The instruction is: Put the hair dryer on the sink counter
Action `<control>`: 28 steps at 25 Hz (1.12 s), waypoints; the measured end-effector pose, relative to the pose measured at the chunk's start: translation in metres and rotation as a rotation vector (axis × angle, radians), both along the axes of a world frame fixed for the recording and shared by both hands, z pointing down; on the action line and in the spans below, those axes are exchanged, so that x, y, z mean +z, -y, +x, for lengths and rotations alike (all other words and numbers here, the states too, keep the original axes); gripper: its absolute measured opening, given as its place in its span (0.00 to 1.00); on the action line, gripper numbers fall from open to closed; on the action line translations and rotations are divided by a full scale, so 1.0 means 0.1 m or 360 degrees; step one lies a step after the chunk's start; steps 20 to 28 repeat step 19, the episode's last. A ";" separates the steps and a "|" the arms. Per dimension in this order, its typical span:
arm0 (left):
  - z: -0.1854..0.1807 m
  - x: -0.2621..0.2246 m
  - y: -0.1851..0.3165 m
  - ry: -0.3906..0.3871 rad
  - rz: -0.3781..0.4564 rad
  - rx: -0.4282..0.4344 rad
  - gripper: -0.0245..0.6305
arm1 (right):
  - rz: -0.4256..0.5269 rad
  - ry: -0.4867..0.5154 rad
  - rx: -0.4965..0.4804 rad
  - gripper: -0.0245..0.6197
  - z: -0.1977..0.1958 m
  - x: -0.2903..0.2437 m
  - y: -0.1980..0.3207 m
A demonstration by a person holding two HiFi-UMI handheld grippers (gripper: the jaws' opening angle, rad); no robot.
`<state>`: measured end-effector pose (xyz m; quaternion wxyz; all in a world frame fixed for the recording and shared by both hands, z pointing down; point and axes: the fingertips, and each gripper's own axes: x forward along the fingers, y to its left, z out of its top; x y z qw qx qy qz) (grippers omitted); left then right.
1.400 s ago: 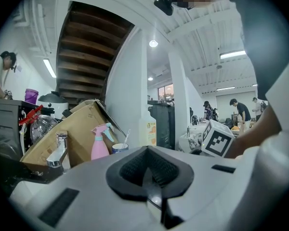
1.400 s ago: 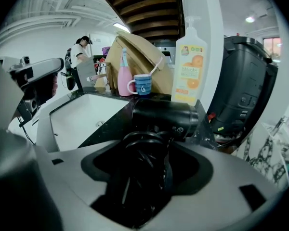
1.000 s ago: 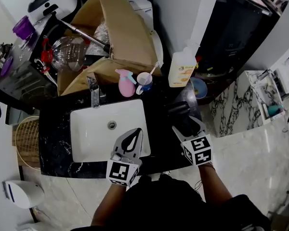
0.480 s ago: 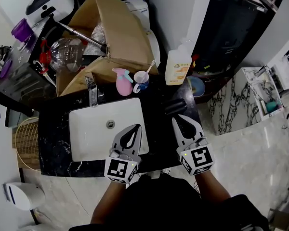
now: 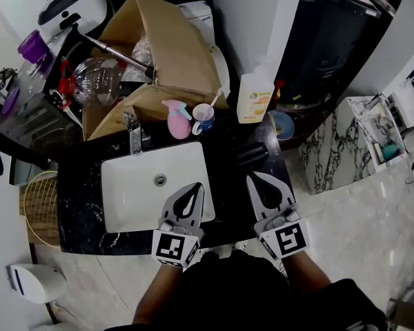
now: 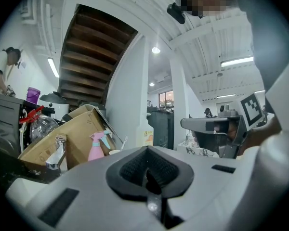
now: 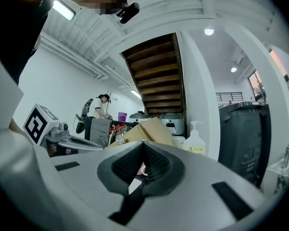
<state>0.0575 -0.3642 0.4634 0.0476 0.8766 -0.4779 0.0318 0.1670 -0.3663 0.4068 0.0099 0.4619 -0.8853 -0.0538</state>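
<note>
Showing a glossy black veined-stone counter point(image 5: 83, 185) with a white rectangular basin point(image 5: 134, 195) set in it. The hair dryer point(image 5: 252, 154) (matt black, barrel-shaped) lies on the counter right of the basin, just beyond the right gripper point(image 5: 254, 178). Both grippers are grey wedges with ribbed black pads point(image 6: 135, 166). The left gripper point(image 5: 194, 188) has its jaws together, empty. A second earlier the right jaws stood wide about the dryer; now, drawn back, they meet on nothing.
</note>
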 end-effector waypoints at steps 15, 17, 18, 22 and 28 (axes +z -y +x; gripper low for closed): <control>0.00 -0.01 0.00 -0.0005 0.0013 0.0006 0.03 | -0.0070 -0.0039 0.0002 0.04 -0.08 0.16 -0.03; 0.01 -0.01 0.01 -0.0008 0.0016 0.0009 0.03 | -0.0084 -0.0046 0.0017 0.04 -0.07 0.17 -0.01; 0.02 -0.01 0.01 -0.0010 0.0014 0.0010 0.03 | -0.0089 -0.0049 0.0023 0.04 -0.07 0.16 0.00; 0.02 0.00 0.01 -0.0011 0.0012 0.0012 0.03 | -0.0092 -0.0053 0.0028 0.04 -0.06 0.16 0.01; 0.02 0.00 0.01 -0.0011 0.0012 0.0012 0.03 | -0.0092 -0.0053 0.0028 0.04 -0.06 0.16 0.01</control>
